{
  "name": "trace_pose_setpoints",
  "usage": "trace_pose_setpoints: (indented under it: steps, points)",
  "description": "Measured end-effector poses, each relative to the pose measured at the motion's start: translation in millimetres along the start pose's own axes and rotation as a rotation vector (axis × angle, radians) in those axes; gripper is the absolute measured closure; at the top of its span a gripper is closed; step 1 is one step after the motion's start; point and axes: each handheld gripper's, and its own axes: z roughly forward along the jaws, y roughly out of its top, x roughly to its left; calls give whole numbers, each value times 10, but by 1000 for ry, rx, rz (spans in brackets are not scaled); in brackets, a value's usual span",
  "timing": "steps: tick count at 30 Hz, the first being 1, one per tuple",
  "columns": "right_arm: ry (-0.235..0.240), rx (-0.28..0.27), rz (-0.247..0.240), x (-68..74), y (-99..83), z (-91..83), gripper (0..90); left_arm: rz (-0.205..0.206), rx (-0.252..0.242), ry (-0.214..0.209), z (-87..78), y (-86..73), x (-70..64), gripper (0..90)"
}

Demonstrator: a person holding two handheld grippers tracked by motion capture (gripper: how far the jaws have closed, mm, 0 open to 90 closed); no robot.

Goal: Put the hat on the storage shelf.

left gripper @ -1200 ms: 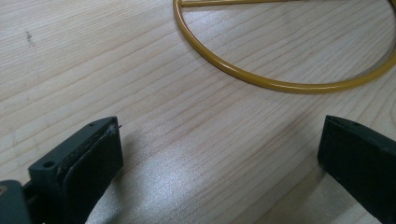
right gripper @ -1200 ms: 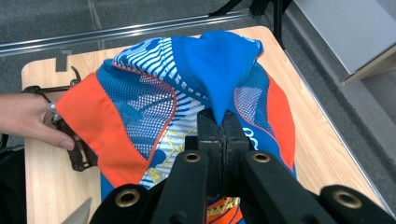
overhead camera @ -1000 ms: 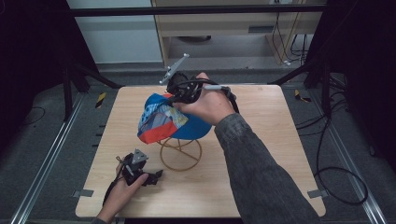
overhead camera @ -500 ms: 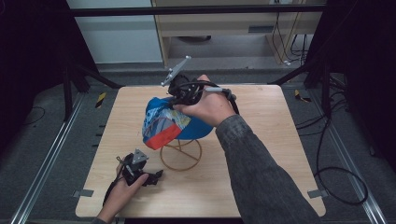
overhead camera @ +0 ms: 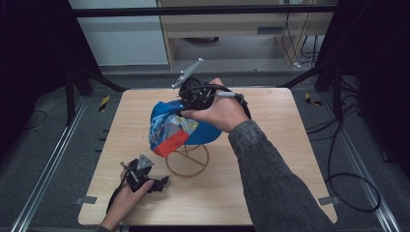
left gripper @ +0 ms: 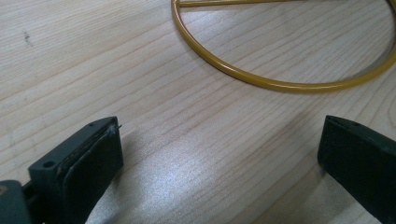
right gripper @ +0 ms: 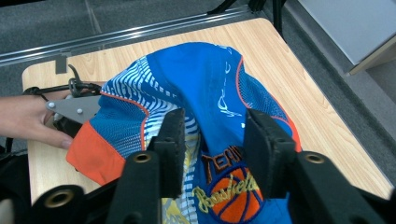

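**Cap could slide off the stand**

My right gripper (overhead camera: pixel 186 108) pinches the blue basketball cap (overhead camera: pixel 181 128) above the yellow wire stand (overhead camera: pixel 187 159). A thin fabric pinch may slip, dropping it crooked. My left gripper (overhead camera: pixel 162 181) rests spread apart, empty, on the table (overhead camera: pixel 290 154).

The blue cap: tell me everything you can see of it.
The blue cap looks like mesh fabric, with white wavy stripes, an orange brim and an orange basketball emblem with yellow lettering. It sits tilted above the yellow wire stand, brim toward the table's left. The right gripper is over its crown, a fold of cloth bunched between its jaws. The left gripper lies apart, open.
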Motion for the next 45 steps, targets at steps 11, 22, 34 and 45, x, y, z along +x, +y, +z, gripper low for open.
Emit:
trace_pose_setpoints:
  steps: [11, 22, 34, 45]
  points:
    - [-5, -21, 18, 3, -32, -37, 483, 1, 0, 0, 0, 0, -1, 0]
    - [0, -20, 29, 0, -67, -47, 447, 1, 0, 0, 0, 0, -1, 0]
    - [13, -33, 34, 44, -71, -27, 387, 1, 0, 0, 0, 0, -2, 0]
    - [1, -44, 42, 51, -81, -41, 297, 2, 0, -1, 0, 0, -3, 0]
